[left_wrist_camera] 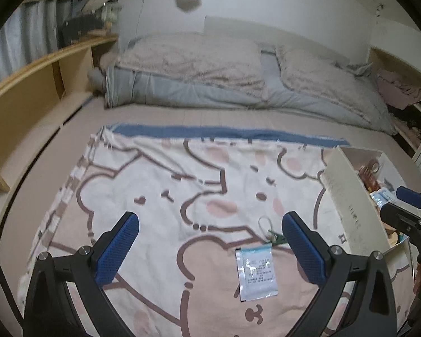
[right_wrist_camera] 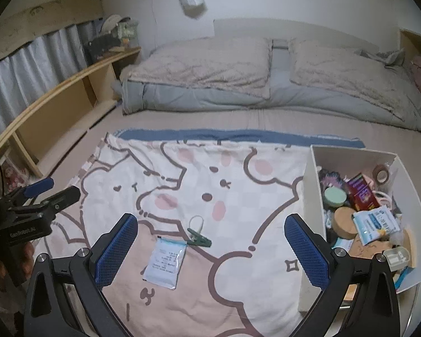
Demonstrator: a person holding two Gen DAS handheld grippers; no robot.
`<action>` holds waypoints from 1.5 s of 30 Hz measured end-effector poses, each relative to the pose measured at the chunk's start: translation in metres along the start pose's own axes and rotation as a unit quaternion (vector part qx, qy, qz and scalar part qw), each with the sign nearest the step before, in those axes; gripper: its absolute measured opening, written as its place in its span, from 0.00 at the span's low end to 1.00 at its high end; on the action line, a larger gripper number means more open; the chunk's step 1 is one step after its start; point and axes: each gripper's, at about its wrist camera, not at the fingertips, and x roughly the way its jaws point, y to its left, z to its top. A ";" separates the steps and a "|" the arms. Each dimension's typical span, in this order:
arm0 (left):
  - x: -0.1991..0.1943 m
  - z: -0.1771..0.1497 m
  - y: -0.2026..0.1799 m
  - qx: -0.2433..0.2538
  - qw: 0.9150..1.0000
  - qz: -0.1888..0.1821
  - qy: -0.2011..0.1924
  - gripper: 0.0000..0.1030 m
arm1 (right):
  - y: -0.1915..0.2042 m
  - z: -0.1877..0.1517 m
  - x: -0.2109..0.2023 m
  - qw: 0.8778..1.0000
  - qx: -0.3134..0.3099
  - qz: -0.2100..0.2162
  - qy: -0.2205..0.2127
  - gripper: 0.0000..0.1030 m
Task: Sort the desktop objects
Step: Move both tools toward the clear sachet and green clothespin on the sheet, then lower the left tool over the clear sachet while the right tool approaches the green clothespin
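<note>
A white foil sachet [left_wrist_camera: 256,273] lies flat on the cartoon-print blanket [left_wrist_camera: 160,185]; it also shows in the right wrist view [right_wrist_camera: 164,262]. A green clothes clip [left_wrist_camera: 277,237] with a cord loop lies just beyond it, also in the right wrist view [right_wrist_camera: 199,240]. A white box [right_wrist_camera: 350,154] full of small items stands at the right; its wall shows in the left wrist view [left_wrist_camera: 350,196]. My left gripper [left_wrist_camera: 210,250] is open and empty above the blanket, the sachet between its fingers. My right gripper [right_wrist_camera: 211,250] is open and empty, beside the box.
The blanket [right_wrist_camera: 238,185] lies on a bed with a folded grey duvet [left_wrist_camera: 210,90] and pillows at the far end. A wooden shelf [left_wrist_camera: 36,84] runs along the left. The box holds a tissue pack [right_wrist_camera: 374,223], round tins, tape and a red packet.
</note>
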 end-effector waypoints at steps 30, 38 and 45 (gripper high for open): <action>0.120 -0.084 -0.088 0.109 0.977 0.013 0.182 1.00 | -0.015 -0.020 0.076 0.991 0.008 -0.023 0.129 1.00; 0.144 -0.094 -0.093 0.095 0.974 0.011 0.206 1.00 | -0.021 -0.024 0.094 0.987 0.019 -0.026 0.155 1.00; 0.150 -0.111 -0.084 0.128 0.971 0.016 0.202 1.00 | -0.030 -0.029 0.122 0.981 0.048 -0.040 0.182 1.00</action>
